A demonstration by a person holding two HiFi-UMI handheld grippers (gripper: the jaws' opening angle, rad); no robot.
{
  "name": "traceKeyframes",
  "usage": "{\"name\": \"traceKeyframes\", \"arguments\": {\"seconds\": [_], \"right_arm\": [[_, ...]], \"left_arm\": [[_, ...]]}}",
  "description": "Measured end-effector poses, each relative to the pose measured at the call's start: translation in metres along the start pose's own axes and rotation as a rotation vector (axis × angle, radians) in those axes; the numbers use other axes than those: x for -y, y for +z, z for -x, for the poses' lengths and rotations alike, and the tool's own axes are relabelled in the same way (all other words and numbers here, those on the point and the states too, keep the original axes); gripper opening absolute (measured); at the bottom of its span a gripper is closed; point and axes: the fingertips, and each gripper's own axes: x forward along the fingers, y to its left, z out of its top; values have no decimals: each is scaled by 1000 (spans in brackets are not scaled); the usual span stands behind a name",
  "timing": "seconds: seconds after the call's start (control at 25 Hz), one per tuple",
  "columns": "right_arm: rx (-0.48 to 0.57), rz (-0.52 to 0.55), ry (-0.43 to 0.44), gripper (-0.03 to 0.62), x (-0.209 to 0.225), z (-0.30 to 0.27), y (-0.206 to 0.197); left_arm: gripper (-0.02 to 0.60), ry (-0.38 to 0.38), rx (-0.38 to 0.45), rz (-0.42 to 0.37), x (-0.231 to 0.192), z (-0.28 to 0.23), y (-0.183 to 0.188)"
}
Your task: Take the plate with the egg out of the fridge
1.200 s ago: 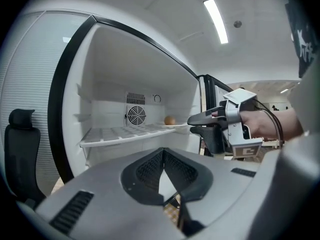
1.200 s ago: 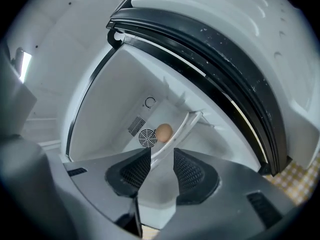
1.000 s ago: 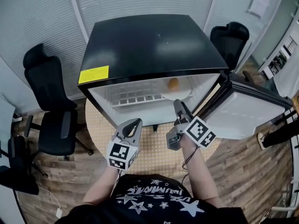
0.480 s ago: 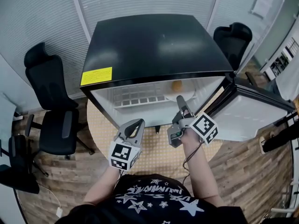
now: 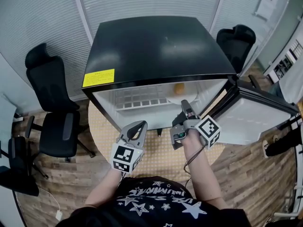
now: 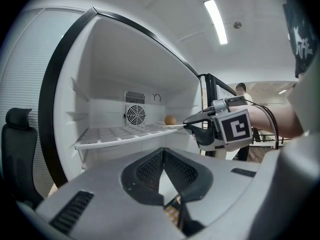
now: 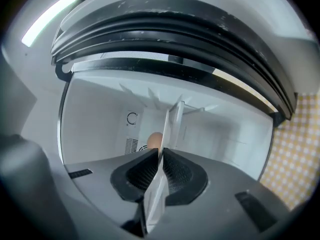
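Note:
A brown egg [image 5: 178,88] lies on a white plate [image 6: 175,126] on the right side of the fridge's upper shelf [image 6: 120,134]. My right gripper [image 5: 186,106] reaches into the open fridge and is shut on the plate's near rim. In the right gripper view the plate [image 7: 170,129] stands edge-on between the closed pads, with the egg [image 7: 155,140] just behind it. My left gripper [image 5: 138,125] hangs shut and empty in front of the fridge, below the shelf and left of the right gripper [image 6: 186,125]. The egg [image 6: 170,120] shows near the back wall's fan grille.
The small black-topped fridge [image 5: 151,46] stands on a yellow checked mat, its door [image 5: 251,115] swung open to the right. Black office chairs stand at the left [image 5: 52,108] and behind on the right [image 5: 234,39]. The floor is wood.
My right gripper has pushed a little farther into the fridge and closed its jaws on the plate's rim. The left gripper has stayed nearly still.

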Motion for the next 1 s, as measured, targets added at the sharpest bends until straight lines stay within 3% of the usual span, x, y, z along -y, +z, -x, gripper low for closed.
{"name": "traceKeyframes", "arguments": {"seconds": [0.4, 1.0], "right_arm": [[-14, -176, 73, 40, 1, 14, -8], [-76, -184, 175, 40, -12, 73, -11]], "left_arm": [[8, 17, 2, -6, 9, 9, 3], [8, 86, 0, -8, 42, 34, 4]]}}
